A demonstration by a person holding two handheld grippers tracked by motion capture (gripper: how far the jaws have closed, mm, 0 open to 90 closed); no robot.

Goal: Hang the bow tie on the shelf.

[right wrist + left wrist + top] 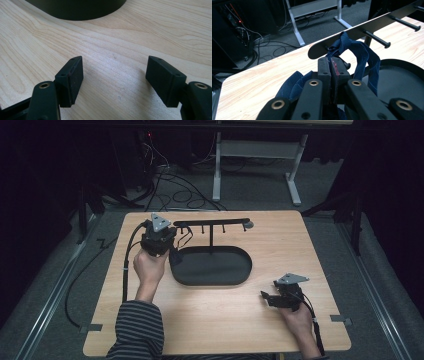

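Centre: black tray and peg rack block you | upper left: blue cloth hangs on rack | lower centre, right bench: open

peg rack's right end cut by the frame, blue cloth's lower part hidden behind closed jaws, oval tray cropped at the top

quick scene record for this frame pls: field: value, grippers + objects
surface: wooden table
rack: black peg rack on a post rising from an oval black tray
cloth: dark blue cloth strap, looped at the rack's left-end peg
left gripper: jaws closed on the strap, at the rack's left end
right gripper: jaws open, nothing between them, low over bare table right of the tray
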